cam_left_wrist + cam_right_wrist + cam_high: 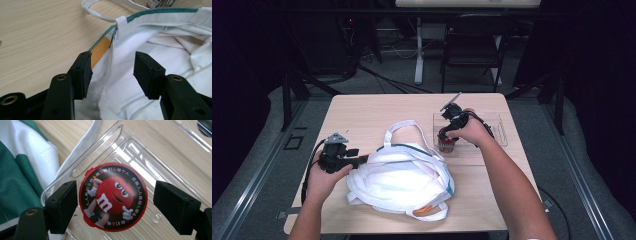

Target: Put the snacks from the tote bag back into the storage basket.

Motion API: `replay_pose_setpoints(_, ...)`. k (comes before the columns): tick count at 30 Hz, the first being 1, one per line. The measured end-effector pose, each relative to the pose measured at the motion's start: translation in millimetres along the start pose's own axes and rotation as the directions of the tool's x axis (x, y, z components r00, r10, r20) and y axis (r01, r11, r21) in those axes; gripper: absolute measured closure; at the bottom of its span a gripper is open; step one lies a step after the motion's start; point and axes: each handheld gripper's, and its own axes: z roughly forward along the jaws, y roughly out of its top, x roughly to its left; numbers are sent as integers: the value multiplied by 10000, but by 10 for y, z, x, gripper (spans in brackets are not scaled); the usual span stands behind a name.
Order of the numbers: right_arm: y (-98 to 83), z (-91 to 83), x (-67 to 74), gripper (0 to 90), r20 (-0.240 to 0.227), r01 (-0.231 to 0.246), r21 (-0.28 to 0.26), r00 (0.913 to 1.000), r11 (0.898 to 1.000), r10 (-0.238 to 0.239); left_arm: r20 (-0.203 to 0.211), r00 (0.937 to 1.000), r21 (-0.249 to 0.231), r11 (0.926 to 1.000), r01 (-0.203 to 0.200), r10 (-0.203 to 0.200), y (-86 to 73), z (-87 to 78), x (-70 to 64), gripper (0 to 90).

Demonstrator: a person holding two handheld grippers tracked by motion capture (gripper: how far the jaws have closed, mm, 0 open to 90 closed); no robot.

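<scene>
The left hand-held gripper (112, 72) gaped, straddling the white green-trimmed cloth bag's (160, 47) rim; the right hand-held gripper (115, 207) stood released around the round red-lidded candy tub (113, 196).

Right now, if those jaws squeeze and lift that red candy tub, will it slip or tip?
The candy tub looks rigid with a round, smooth lid, so it could slip or turn. The right gripper straddles it open. Standing in a clear tray, it probably slides if nudged.
</scene>
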Motion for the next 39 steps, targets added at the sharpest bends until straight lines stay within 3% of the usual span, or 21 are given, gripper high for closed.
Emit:
replay_pose_setpoints(5,-11,-94,-17,196,165,-141,-189,9998,9997,144,-6,10000,-56,10000,21,-21,3,-3,2,473)
replay_pose_setpoints(11,-33,-148,-24,196,-93,-424,-481,9991,9979,420,-121,9999,-33,10000,83,-83,-18,-17,6,464)
replay_pose_setpoints(12,-31,-166,-32,196,-88,-290,-294,9995,9991,287,-160,9998,-111,9999,66,-68,-25,-15,7,464)
replay_pose_setpoints(21,-36,-272,16,208,-158,-210,-501,9997,9985,202,-249,9997,-72,10000,27,-28,-46,-60,5,458)
replay_pose_setpoints(24,-47,-311,58,208,-180,-320,-755,9994,9966,308,-299,9996,-115,9999,17,-21,-53,-75,-1,456)
replay_pose_setpoints(33,-10,-510,207,222,-261,16,-619,9997,9981,-32,-322,9995,-268,9996,31,-40,-58,-99,-9,449)
replay_pose_setpoints(39,-14,-656,370,227,-325,160,-885,9993,9959,-189,-313,9995,-278,9996,87,-95,-62,-118,11,449)
